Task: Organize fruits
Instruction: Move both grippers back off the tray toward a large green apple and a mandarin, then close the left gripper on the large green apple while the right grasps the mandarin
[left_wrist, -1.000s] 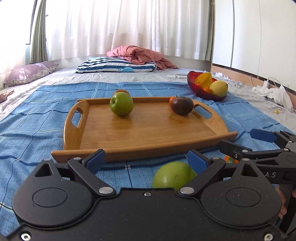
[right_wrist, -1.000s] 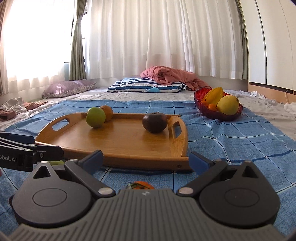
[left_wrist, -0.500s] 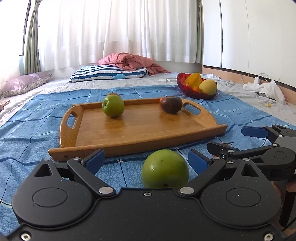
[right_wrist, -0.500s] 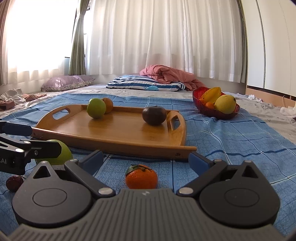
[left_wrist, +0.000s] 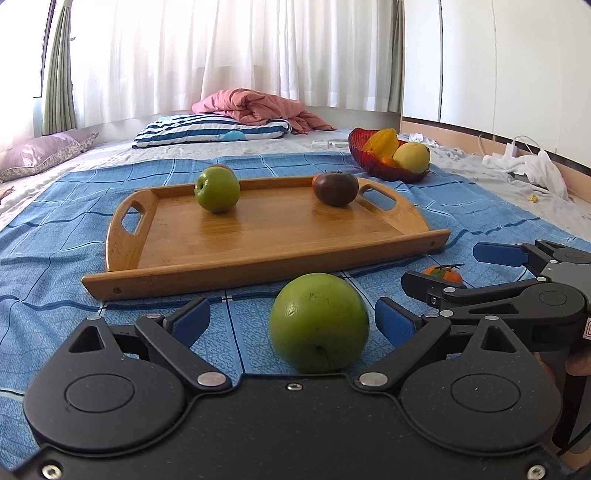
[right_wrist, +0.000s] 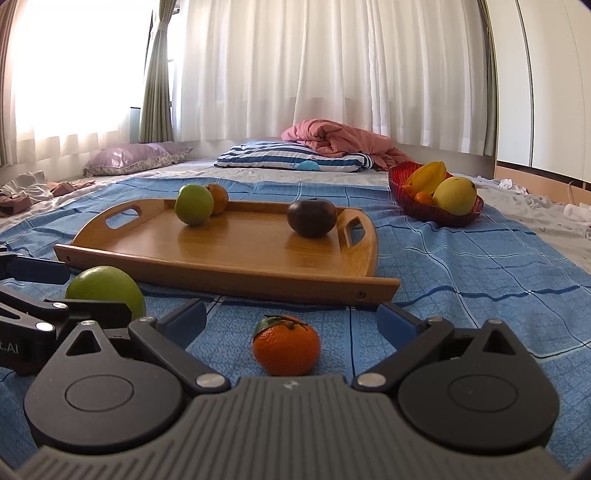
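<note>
A wooden tray (left_wrist: 258, 243) lies on the blue blanket and holds a green apple (left_wrist: 217, 189), a dark purple fruit (left_wrist: 335, 189) and an orange fruit (right_wrist: 218, 197) behind the apple. A large green fruit (left_wrist: 319, 323) lies on the blanket between the open fingers of my left gripper (left_wrist: 291, 319), untouched. A small tangerine (right_wrist: 286, 345) lies on the blanket between the open fingers of my right gripper (right_wrist: 291, 321). The tray also shows in the right wrist view (right_wrist: 236, 254), as does the large green fruit (right_wrist: 105, 291).
A red bowl (left_wrist: 373, 164) with yellow and orange fruit stands on the bed right of the tray, also in the right wrist view (right_wrist: 417, 210). A striped pillow (left_wrist: 210, 127) and pink blanket (left_wrist: 258, 105) lie at the back. White clothes (left_wrist: 524, 166) lie at far right.
Both grippers have pulled back and tilted, so the large green fruit and the tangerine now show more fully between their open fingers. The fruits on the tray have not moved.
</note>
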